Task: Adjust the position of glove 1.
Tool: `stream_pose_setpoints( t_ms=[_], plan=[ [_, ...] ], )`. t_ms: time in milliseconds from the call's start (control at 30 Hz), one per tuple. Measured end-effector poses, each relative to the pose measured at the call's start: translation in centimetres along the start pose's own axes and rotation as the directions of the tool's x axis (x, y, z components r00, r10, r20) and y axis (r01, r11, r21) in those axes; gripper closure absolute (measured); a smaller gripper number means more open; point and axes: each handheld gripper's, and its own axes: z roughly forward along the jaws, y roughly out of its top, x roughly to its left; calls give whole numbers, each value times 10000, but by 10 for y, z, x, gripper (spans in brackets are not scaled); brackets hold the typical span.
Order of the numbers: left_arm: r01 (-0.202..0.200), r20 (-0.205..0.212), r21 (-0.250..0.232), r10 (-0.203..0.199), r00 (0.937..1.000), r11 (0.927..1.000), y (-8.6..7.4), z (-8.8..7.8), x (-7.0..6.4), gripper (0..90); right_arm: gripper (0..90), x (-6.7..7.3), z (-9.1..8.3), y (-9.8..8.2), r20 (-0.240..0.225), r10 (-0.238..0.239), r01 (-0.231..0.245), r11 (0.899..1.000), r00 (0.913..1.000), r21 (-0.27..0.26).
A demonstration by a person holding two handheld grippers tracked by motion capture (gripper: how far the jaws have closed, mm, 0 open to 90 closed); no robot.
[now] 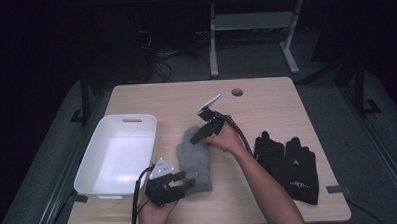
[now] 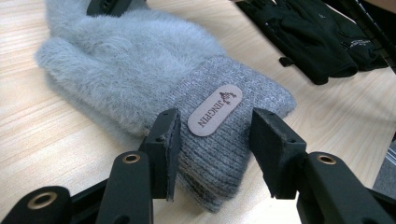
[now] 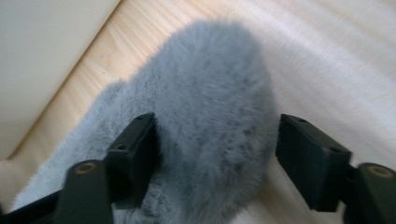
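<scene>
Grey fuzzy mitten (image 1: 194,159) flat on table (image 1: 266,97), centre, cuff toward near edge, fingertip end toward far side. Cuff carries oval tan label.

Left tool (image 1: 183,181) at near end, jaws spread, straddling ribbed cuff (image 2: 224,135); nothing clamped.

Right tool (image 1: 201,133) at far end, jaws wide apart over fluffy tip (image 3: 210,116); left jaw touching fur, right jaw apart from it.

White tub (image 1: 119,156) left of mitten, just beside it. Pair of black gloves (image 1: 288,164) right of mitten, near right edge.
</scene>
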Motion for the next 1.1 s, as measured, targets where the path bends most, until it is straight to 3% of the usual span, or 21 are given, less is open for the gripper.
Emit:
stream_pose_setpoints(
  t_ms=[367,700,900,1100],
  plan=[
    [204,50,-6,-204,9998,9998,-1,1,2,485,688,-5,-5,-6,-1085,374,-400,9990,9934,-218],
    [609,464,71,-611,9970,9981,0,1,7,378,730,-4,-24,-21,-954,266,-366,9939,9951,-1044],
    [1138,808,210,-1152,9901,9933,3,1,2,328,731,-11,-43,-44,-1012,536,-689,9856,9934,-1545],
    [1290,982,277,-1311,9865,9913,9,3,0,293,731,-18,-58,-67,-800,728,-875,9761,9941,-1990]
  ],
)
